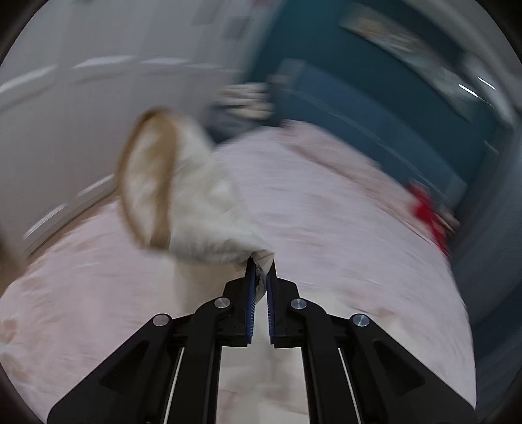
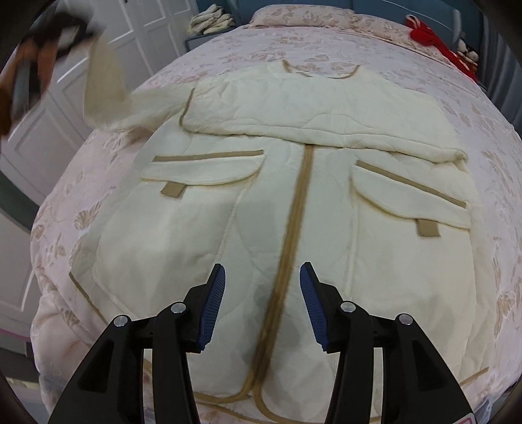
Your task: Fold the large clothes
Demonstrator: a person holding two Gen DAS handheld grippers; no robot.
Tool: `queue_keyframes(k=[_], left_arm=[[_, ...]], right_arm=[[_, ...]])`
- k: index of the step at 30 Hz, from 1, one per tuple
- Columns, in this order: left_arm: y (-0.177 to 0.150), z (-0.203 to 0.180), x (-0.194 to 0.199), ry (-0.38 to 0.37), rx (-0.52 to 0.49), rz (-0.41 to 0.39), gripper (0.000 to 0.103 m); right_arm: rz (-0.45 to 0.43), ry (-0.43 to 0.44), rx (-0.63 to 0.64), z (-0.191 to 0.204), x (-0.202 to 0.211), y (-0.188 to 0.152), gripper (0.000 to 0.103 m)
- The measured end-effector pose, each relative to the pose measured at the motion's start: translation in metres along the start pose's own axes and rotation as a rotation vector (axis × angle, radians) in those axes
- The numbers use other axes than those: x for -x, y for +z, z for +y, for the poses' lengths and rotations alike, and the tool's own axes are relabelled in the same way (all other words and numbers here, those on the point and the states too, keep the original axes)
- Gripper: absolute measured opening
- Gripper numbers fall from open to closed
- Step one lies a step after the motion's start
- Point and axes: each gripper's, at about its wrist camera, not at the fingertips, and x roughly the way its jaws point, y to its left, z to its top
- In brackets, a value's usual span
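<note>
Here the cream quilted jacket [image 2: 293, 202] lies spread front-up on the bed [image 2: 489, 137], its tan centre strip [image 2: 293, 228] running from the hem up toward the collar [image 2: 321, 73]; two flap pockets sit either side of that strip, the left pocket [image 2: 202, 169] and the right pocket [image 2: 414, 199], each with a small tan tab below its flap; one sleeve is already folded across the chest, lying flat above the pockets; the other sleeve [image 1: 182, 195] is lifted off the bed at the jacket's left shoulder, its tan-edged cuff [image 1: 146, 182] hanging open and blurred; the left tool [image 1: 261, 270] is clamped on that sleeve, cream cloth bunched between its blue pads [image 1: 251, 293], and in the right wrist view it shows only as a dark blur at the upper left; the right tool [image 2: 262, 287] hangs above the lower front of the jacket with its jaws apart and nothing between them, one finger on each side of the tan strip, clear of the cloth; a pillow [image 2: 303, 16] lies at the head of the bed, a red item [image 2: 427, 36] beside it at the far right corner; white panelled doors [image 2: 153, 29] stand to the left of the bed.
</note>
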Motion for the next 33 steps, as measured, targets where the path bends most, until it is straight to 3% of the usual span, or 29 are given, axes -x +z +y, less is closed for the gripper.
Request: queue_keyframes(k=[2, 3, 4, 6, 9, 12, 14, 17, 20, 26, 29, 30, 31, 32, 33], left_arm=[[-0.021, -0.074, 0.000, -0.119, -0.078, 0.043, 0.012], [-0.041, -0.115, -0.003, -0.189, -0.114, 0.080, 0.022], [-0.063, -0.144, -0.006, -0.236, -0.138, 0.116, 0.049], [-0.109, -0.181, -0.014, -0.242, -0.166, 0.175, 0.088], [-0.176, -0.196, -0.023, -0.195, -0.206, 0.234, 0.086], [-0.210, -0.165, -0.041, -0.113, -0.165, 0.314, 0.086], [-0.209, -0.137, -0.052, -0.086, -0.079, 0.343, 0.086], [-0.198, -0.071, -0.071, -0.029, 0.155, 0.375, 0.084], [-0.180, -0.014, -0.079, 0.010, 0.327, 0.347, 0.080], [-0.158, 0.039, -0.104, 0.040, 0.470, 0.343, 0.075], [-0.164, 0.056, -0.125, 0.024, 0.527, 0.372, 0.067], [-0.166, 0.061, -0.130, 0.030, 0.538, 0.377, 0.060], [-0.167, 0.063, -0.134, 0.037, 0.538, 0.383, 0.051], [-0.168, 0.063, -0.137, 0.042, 0.528, 0.388, 0.046], [-0.168, 0.064, -0.135, 0.050, 0.514, 0.392, 0.031]], right_arm=[[-0.010, -0.007, -0.034, -0.013, 0.005, -0.002, 0.048], [-0.020, -0.015, -0.055, -0.023, 0.009, -0.003, 0.049], [-0.027, -0.024, -0.070, -0.031, 0.012, -0.004, 0.050], [-0.039, -0.056, -0.109, -0.055, 0.018, -0.009, 0.055], [-0.043, -0.098, -0.170, -0.093, 0.024, -0.016, 0.055], [-0.062, -0.121, -0.229, -0.127, 0.028, -0.014, 0.055], [-0.083, -0.111, -0.266, -0.145, 0.027, -0.005, 0.056], [-0.127, -0.083, -0.327, -0.168, 0.022, 0.022, 0.056], [-0.165, -0.054, -0.367, -0.184, 0.010, 0.059, 0.056], [-0.183, -0.050, -0.421, -0.205, -0.029, 0.125, 0.061], [-0.139, -0.043, -0.475, -0.214, -0.056, 0.140, 0.062], [-0.113, -0.023, -0.501, -0.218, -0.069, 0.142, 0.061], [-0.094, -0.003, -0.513, -0.220, -0.077, 0.144, 0.056], [-0.088, 0.013, -0.512, -0.219, -0.081, 0.147, 0.030], [-0.078, 0.033, -0.498, -0.216, -0.083, 0.150, 0.016]])
